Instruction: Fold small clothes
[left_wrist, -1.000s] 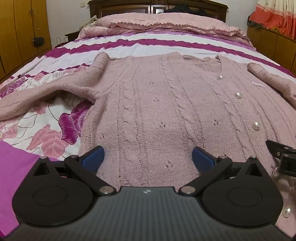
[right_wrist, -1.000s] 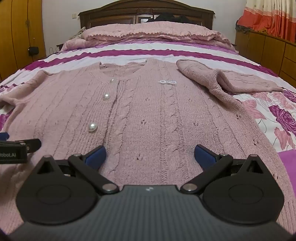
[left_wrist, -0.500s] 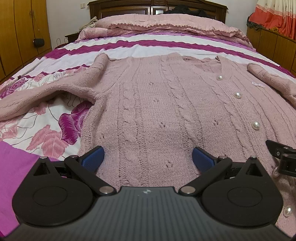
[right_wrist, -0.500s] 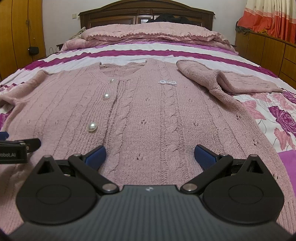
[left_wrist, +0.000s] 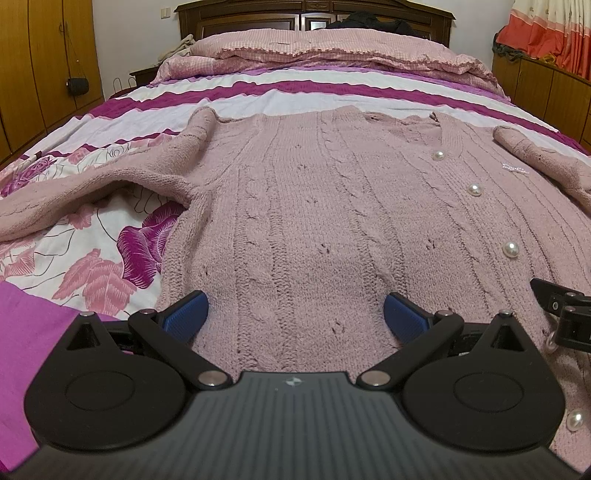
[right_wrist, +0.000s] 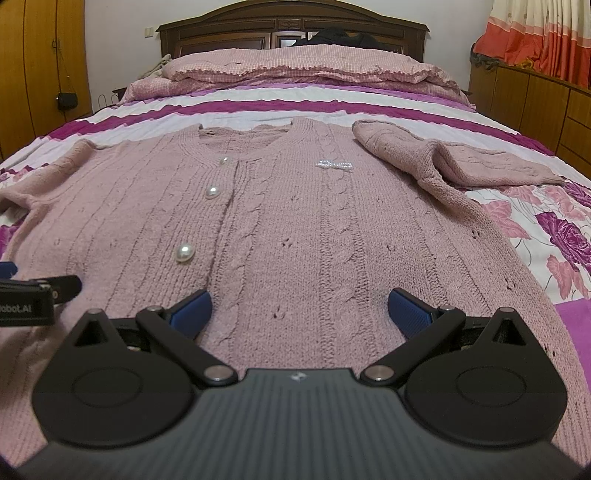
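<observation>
A pink cable-knit cardigan with pearl buttons lies flat, front up, on the bed; it also shows in the right wrist view. Its left sleeve stretches out to the left, its right sleeve lies bent at the right. My left gripper is open and empty, low over the hem on the cardigan's left half. My right gripper is open and empty over the hem on the right half. Each gripper shows at the edge of the other's view.
The bed has a floral and purple-striped cover and a pink quilt at the dark headboard. Wooden wardrobes stand at the left, a low cabinet and orange curtain at the right.
</observation>
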